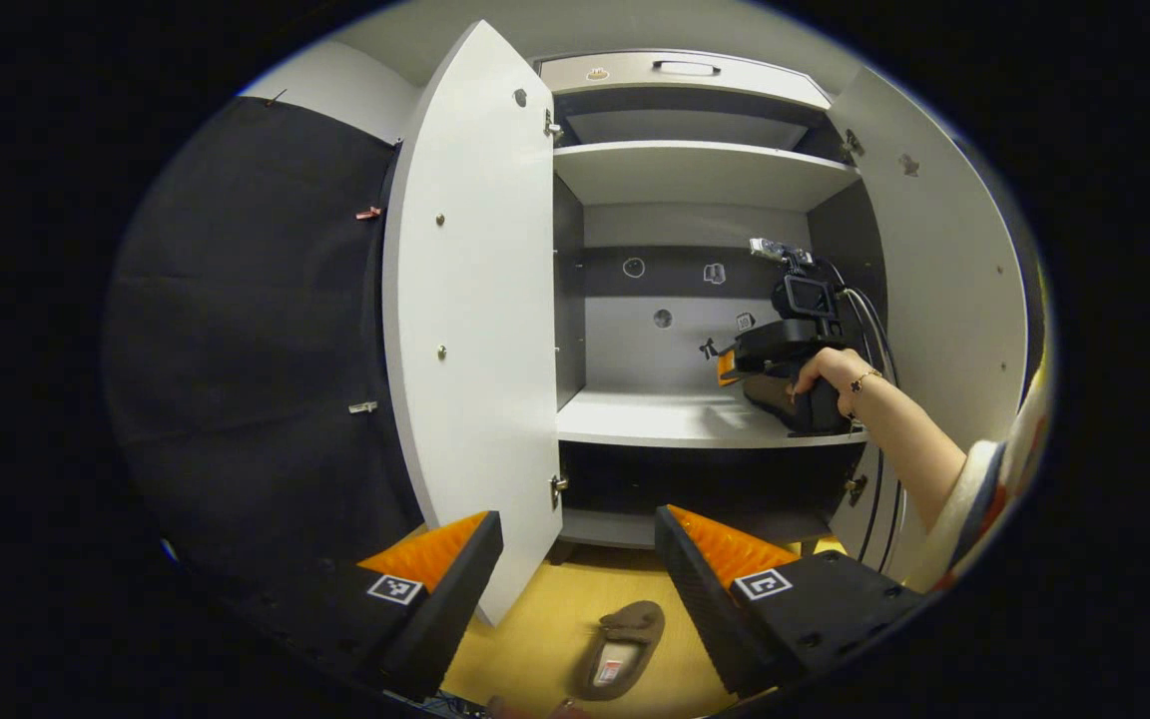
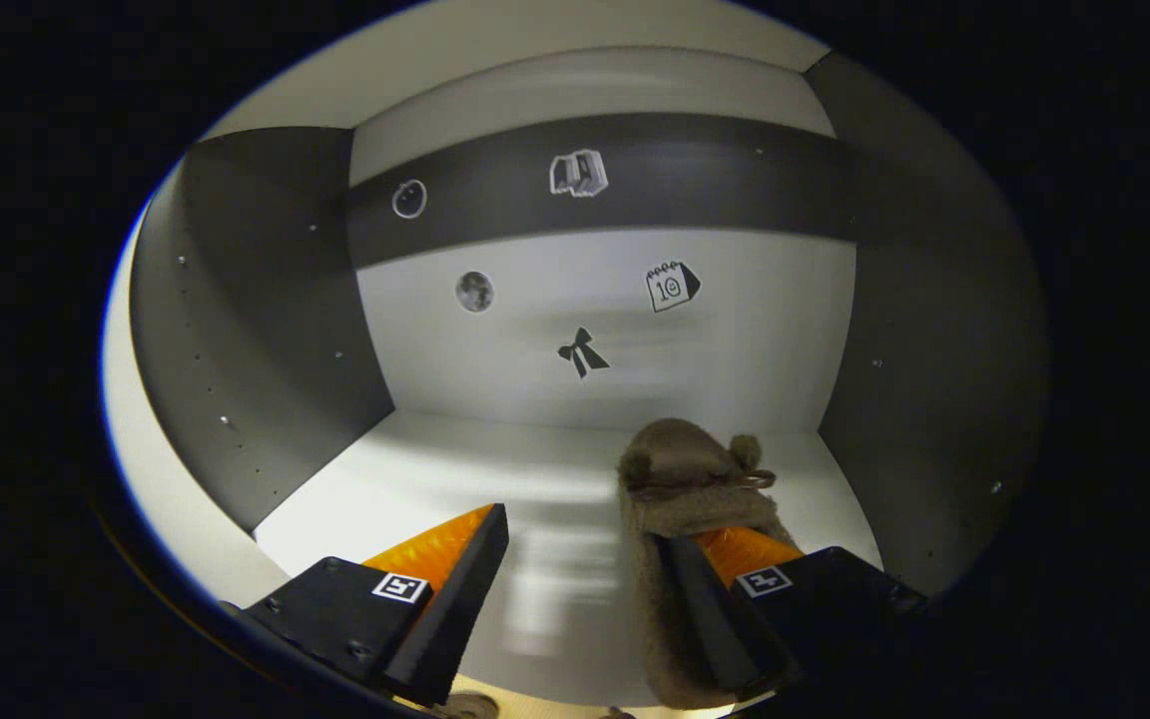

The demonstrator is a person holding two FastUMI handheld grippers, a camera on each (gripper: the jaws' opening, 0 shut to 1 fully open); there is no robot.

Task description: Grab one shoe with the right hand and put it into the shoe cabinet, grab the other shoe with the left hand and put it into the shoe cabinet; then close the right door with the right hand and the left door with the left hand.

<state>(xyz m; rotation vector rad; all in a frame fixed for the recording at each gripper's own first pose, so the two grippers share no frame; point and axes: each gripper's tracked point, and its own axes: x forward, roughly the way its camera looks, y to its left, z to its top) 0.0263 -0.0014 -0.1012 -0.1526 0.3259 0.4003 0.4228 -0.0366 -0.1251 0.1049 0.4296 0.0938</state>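
Reaching into the shoe cabinet (image 1: 705, 170), the right tool (image 2: 580, 589) has its jaws spread, one finger lying on a fuzzy brown shoe (image 2: 685, 479) that rests on the middle shelf (image 2: 455, 479). Back from the cabinet, the left tool (image 1: 580, 569) hangs open and empty above the other shoe (image 1: 625, 649) on the floor (image 1: 535, 639). Both doors, left door (image 1: 475, 300) and right door (image 1: 944, 260), stand open.

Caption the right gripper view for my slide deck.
Open right gripper releases a brown shoe on the cabinet shelf.
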